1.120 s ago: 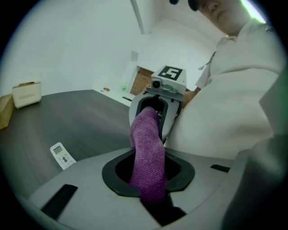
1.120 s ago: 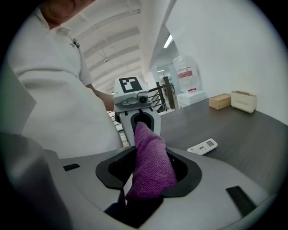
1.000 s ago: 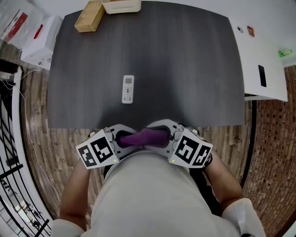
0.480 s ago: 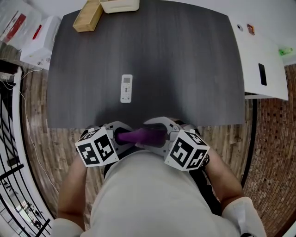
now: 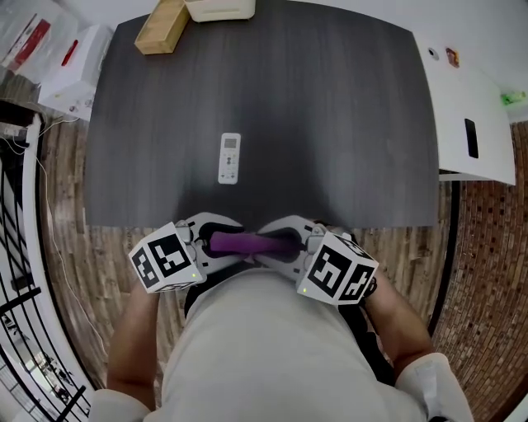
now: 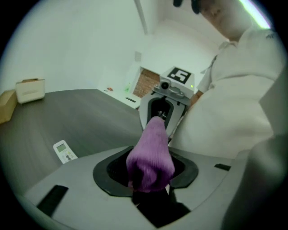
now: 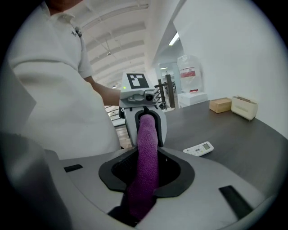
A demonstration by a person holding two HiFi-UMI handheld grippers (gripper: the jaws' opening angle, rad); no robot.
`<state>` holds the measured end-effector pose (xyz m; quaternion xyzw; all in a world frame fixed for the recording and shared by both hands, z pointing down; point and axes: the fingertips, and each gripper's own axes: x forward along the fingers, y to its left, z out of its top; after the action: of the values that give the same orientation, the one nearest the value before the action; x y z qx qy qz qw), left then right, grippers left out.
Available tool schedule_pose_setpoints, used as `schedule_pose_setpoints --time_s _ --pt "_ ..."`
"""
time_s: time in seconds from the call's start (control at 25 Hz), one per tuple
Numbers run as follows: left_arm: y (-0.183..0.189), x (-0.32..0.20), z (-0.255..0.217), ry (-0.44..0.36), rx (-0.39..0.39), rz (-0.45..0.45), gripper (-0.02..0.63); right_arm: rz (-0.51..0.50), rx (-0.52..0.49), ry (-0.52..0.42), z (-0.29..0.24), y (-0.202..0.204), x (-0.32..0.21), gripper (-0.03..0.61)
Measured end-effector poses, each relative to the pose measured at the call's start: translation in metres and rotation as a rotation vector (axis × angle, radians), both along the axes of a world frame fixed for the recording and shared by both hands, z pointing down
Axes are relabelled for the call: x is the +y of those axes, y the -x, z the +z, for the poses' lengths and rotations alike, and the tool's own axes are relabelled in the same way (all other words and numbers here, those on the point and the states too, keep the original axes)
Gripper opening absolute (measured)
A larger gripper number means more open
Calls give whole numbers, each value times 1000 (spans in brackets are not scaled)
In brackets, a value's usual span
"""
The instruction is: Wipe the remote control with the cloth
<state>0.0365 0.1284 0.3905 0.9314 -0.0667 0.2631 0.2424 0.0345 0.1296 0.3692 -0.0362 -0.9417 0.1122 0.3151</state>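
A white remote control (image 5: 229, 158) lies face up on the dark table (image 5: 330, 124), well ahead of both grippers. Below the table's near edge, at the person's waist, my left gripper (image 5: 213, 241) and right gripper (image 5: 289, 242) face each other. A purple cloth (image 5: 244, 242) stretches straight between them. In the left gripper view the cloth (image 6: 150, 155) bunches between the jaws, which are opening. In the right gripper view the cloth (image 7: 146, 166) runs through closing jaws into the left gripper (image 7: 144, 112) opposite. The remote (image 7: 198, 148) sits off to the side.
A wooden box (image 5: 161, 26) and a white tray (image 5: 219, 8) stand at the table's far left edge. A white side table (image 5: 470, 107) adjoins on the right. White boxes (image 5: 70, 74) and cables lie on the floor at left. The person's torso is right behind the grippers.
The cloth has been drawn out thinner and straighter between the grippers. The left gripper's cube has turned and shifted slightly left. The right gripper has narrowed around the cloth.
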Motion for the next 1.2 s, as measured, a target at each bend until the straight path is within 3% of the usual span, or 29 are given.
schedule_pose_setpoints --time_s 0.12,0.28,0.32,0.4,0.56,0.76,0.8,0.84,0.88,1.04,1.2 --pt "20 -15 4 59 97 -180 179 54 -25 27 -6 -3 -12 103" --pt "58 -42 27 97 124 -428 175 161 22 -26 4 0 -42 103" --pt "68 -50 34 106 126 -486 155 193 45 -51 9 2 -51 103" --pt "81 -62 47 133 134 -576 4 271 96 -96 21 6 -72 101" --pt "94 -74 70 172 124 -629 2 418 191 -134 52 18 -103 101" --pt "97 -88 92 105 79 -631 6 451 330 -186 89 25 -113 101" --pt "97 -92 97 92 61 -629 48 459 345 -185 94 25 -115 101" --pt "96 -96 102 80 37 -627 165 475 351 -178 97 25 -119 101" --pt "94 -100 107 69 10 -626 234 497 352 -167 100 23 -124 101" --pt "79 -110 124 11 -104 -632 300 565 360 -130 109 13 -144 101" --pt "71 -130 142 -6 -233 -683 334 564 354 -125 113 13 -157 101"
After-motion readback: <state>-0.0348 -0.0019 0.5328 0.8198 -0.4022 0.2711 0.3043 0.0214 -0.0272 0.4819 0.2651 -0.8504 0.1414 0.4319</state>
